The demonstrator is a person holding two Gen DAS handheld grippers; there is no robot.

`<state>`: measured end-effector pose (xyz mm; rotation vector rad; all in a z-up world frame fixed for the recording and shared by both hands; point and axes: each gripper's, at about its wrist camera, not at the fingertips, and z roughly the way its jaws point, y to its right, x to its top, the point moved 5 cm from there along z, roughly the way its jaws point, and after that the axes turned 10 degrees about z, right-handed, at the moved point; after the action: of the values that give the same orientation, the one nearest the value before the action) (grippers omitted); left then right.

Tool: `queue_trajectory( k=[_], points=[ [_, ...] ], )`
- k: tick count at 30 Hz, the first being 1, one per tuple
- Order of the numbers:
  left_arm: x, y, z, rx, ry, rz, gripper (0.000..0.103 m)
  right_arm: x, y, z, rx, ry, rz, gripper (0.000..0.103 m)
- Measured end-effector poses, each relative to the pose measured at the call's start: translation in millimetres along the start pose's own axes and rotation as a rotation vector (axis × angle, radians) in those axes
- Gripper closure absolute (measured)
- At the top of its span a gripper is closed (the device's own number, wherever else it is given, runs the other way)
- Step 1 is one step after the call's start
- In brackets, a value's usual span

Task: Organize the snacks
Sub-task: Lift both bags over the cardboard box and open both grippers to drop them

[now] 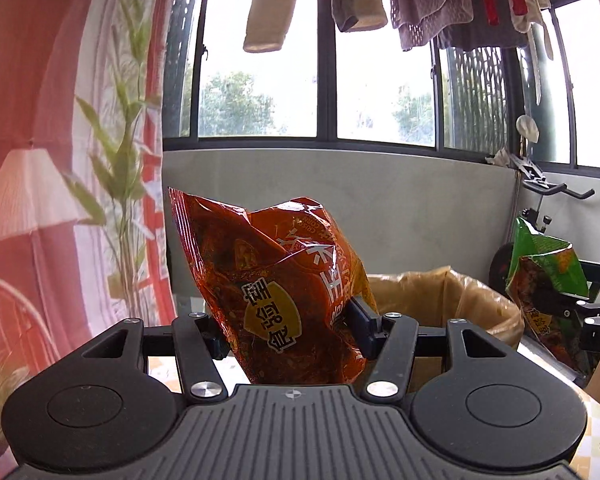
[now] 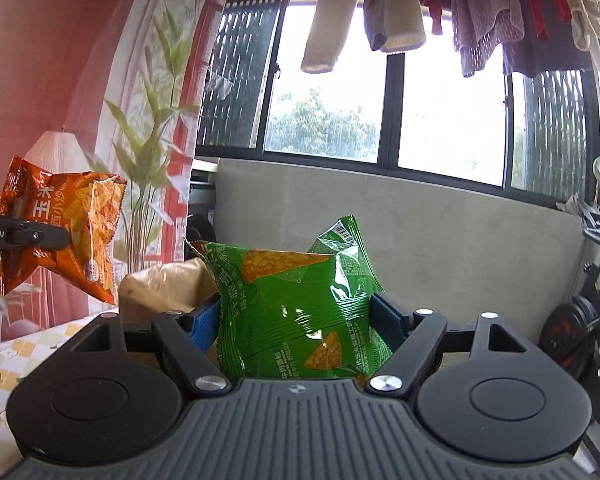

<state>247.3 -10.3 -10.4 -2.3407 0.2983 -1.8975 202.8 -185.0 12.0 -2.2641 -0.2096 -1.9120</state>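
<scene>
Left gripper (image 1: 288, 332) closed on a crinkled orange-red foil snack bag (image 1: 272, 284), both pads pressed into its lower half, bag held upright and clear of the table. Right gripper (image 2: 296, 320) likewise clamped on a glossy green foil chip bag (image 2: 300, 304), blue-padded fingers (image 2: 204, 320) pinching it at mid-height, bag also lifted. Just beyond the left tongs, slightly to their right and lower: an open cardboard box lined with a tan plastic bag (image 1: 452, 292), mouth facing up, contents not visible from here. Same lined box seen ahead-left of the right tongs, partly hidden behind the green bag. Under both tools, a table covered in a yellow-and-white checked cloth (image 2: 4, 360). Judged as mid-task: 2 bags picked and carried, neither yet released into the box; no telling how many snacks already inside or how many left on the table, since little of its surface shows. Remaining for these 2: bringing each over the box mouth, then opening the jaws. Farther out, a concrete wall under dark-framed windows, laundry hanging above, an exercise bike (image 1: 560, 240) off to the right.
</scene>
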Motion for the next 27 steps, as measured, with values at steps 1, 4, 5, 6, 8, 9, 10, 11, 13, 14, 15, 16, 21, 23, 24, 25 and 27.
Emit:
queue_trajectory(
  k=[1, 4, 5, 6, 8, 9, 10, 11, 13, 14, 15, 16, 21, 23, 24, 25, 27],
  points=[
    [4.0, 1.7, 4.3, -0.003, 0.005, 0.007, 0.044, 2.4, 0.3, 4.6, 0.006, 0.003, -0.004, 0.024],
    [13.7, 7.8, 17.5, 0.000, 0.023, 0.037, 0.044, 7.7, 0.8, 17.5, 0.019, 0.016, -0.026, 0.024],
    [17.1, 9.0, 23.3, -0.002, 0.030, 0.046, 0.044, 8.6, 1.7, 21.4, 0.025, 0.023, -0.024, 0.024],
    [20.2, 10.8, 29.2, -0.005, 0.035, 0.053, 0.044, 9.8, 2.8, 25.6, 0.034, 0.031, -0.016, 0.024],
    [26.8, 14.1, 44.8, -0.010, 0.036, 0.063, 0.043, 11.9, 6.8, 36.5, 0.054, 0.034, 0.012, 0.024],
    [28.6, 15.0, 53.1, -0.012, 0.030, 0.067, 0.043, 12.3, 8.7, 43.3, 0.052, 0.030, 0.024, 0.024],
    [30.2, 16.7, 62.1, -0.015, 0.022, 0.071, 0.043, 13.0, 10.7, 49.6, 0.051, 0.025, 0.032, 0.024],
    [31.5, 18.3, 71.0, -0.020, 0.012, 0.074, 0.043, 13.9, 12.4, 56.0, 0.051, 0.024, 0.037, 0.024],
    [32.2, 21.3, 88.8, -0.027, -0.004, 0.076, 0.043, 15.4, 14.4, 69.7, 0.054, 0.019, 0.047, 0.024],
    [32.5, 23.2, 96.9, -0.029, -0.014, 0.078, 0.043, 15.6, 15.0, 76.6, 0.057, 0.012, 0.053, 0.024],
    [32.1, 24.4, 106.8, -0.030, -0.026, 0.077, 0.043, 15.7, 15.6, 83.8, 0.060, 0.004, 0.060, 0.024],
    [31.7, 25.2, 115.5, -0.031, -0.039, 0.076, 0.043, 15.7, 16.5, 91.9, 0.063, -0.006, 0.068, 0.024],
    [25.5, 29.6, 150.1, -0.066, -0.097, 0.084, 0.040, 6.5, 24.2, 122.5, 0.065, -0.083, 0.116, 0.023],
    [20.9, 32.1, 160.6, -0.093, -0.121, 0.086, 0.034, 0.5, 29.3, 132.7, 0.056, -0.122, 0.139, 0.019],
    [17.2, 34.0, 164.0, -0.101, -0.132, 0.084, 0.027, -2.3, 31.4, 137.3, 0.062, -0.144, 0.151, 0.018],
    [13.5, 34.7, 166.8, -0.103, -0.144, 0.080, 0.019, -4.4, 33.2, 140.4, 0.066, -0.162, 0.164, 0.016],
    [4.2, 33.1, 170.5, -0.112, -0.157, 0.068, 0.017, -8.4, 36.1, 142.7, 0.070, -0.185, 0.187, 0.013]
  ],
)
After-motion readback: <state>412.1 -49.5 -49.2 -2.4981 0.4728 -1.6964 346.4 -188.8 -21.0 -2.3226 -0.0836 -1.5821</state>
